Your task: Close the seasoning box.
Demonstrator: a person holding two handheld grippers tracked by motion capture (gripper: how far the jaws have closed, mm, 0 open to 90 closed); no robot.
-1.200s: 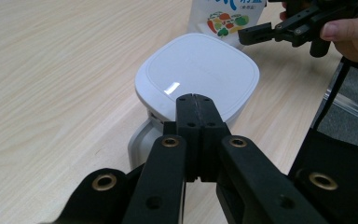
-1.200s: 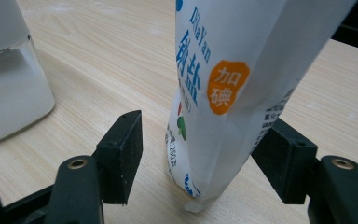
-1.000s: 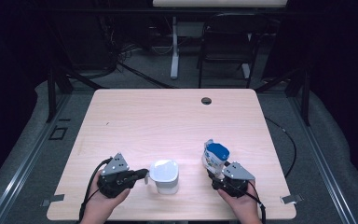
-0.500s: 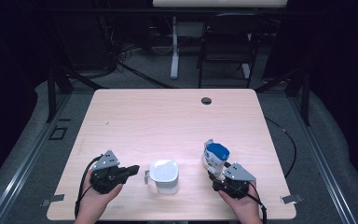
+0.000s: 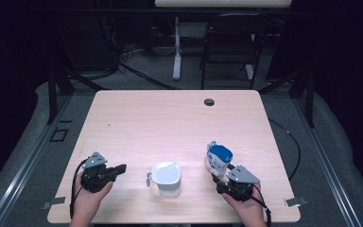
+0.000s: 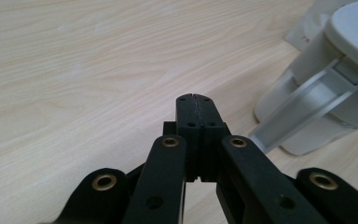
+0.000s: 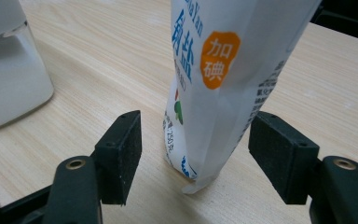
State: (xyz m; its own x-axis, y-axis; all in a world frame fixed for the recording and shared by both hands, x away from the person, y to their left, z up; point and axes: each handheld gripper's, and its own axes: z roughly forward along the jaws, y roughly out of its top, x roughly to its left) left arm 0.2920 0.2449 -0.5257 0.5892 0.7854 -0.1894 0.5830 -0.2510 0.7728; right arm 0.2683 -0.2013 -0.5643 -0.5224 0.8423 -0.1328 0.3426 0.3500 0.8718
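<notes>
Two hand-held grippers at the near edge of a wooden table (image 5: 170, 123), with a white jug and a salt bag between and beside them.

The left gripper (image 6: 194, 100) has its jaws pressed together, holding nothing, tips aimed at the white jug (image 5: 166, 178) standing just beside it. The right gripper (image 7: 196, 154) has its jaws spread on either side of the upright white-and-blue salt bag (image 7: 223, 79), pads (image 7: 126, 149) apart from it.

right gripper (image 7: 193, 156) open | salt bag (image 7: 219, 88) upright between jaws
</notes>
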